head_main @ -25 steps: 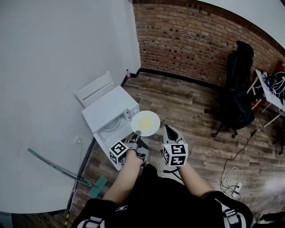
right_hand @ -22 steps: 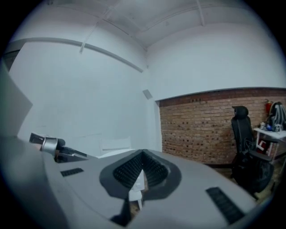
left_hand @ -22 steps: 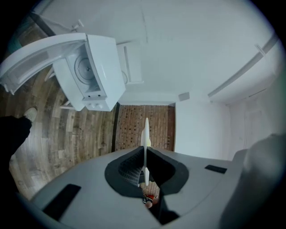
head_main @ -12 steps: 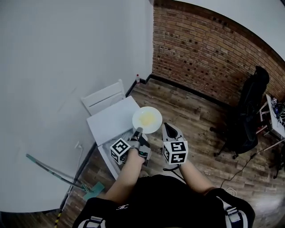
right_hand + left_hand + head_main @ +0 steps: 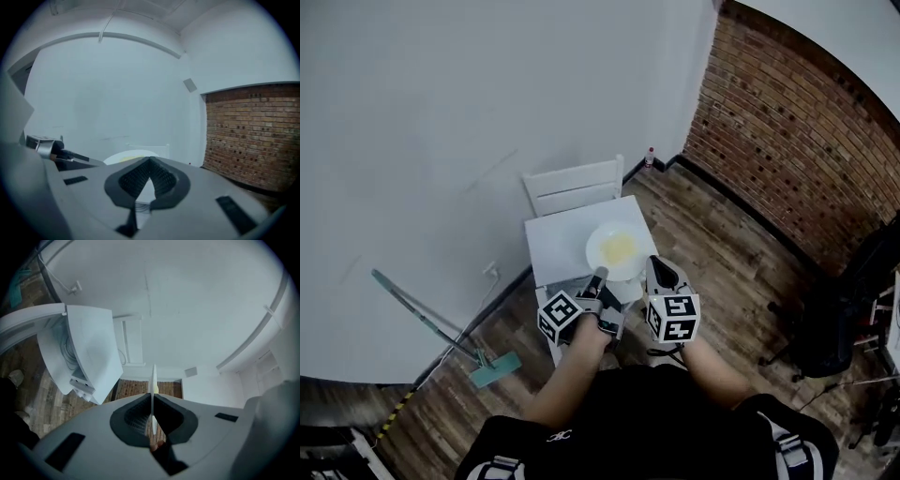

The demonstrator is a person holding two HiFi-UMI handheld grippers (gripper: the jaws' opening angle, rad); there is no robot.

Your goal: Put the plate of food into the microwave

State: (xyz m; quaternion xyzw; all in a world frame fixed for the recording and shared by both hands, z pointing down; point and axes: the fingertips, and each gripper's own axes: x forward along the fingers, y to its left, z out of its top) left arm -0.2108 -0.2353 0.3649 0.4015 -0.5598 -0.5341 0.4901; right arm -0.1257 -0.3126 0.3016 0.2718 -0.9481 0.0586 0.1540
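One plate (image 5: 617,249) in left tongs (image 5: 599,274)

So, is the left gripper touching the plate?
Touching. The left gripper view shows the left gripper clamping the plate edge-on between its fingers.

Soft even light, bright white wall (image 5: 441,141), faint shadows; strong fisheye bending, dark corners; gripper views bluish, hazy

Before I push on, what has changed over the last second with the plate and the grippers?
The head view swung toward the microwave; the plate, earlier at its front corner, now shows over its top. Unchanged: the left gripper clamps the plate's rim, and the right gripper is beside it, shut and empty.
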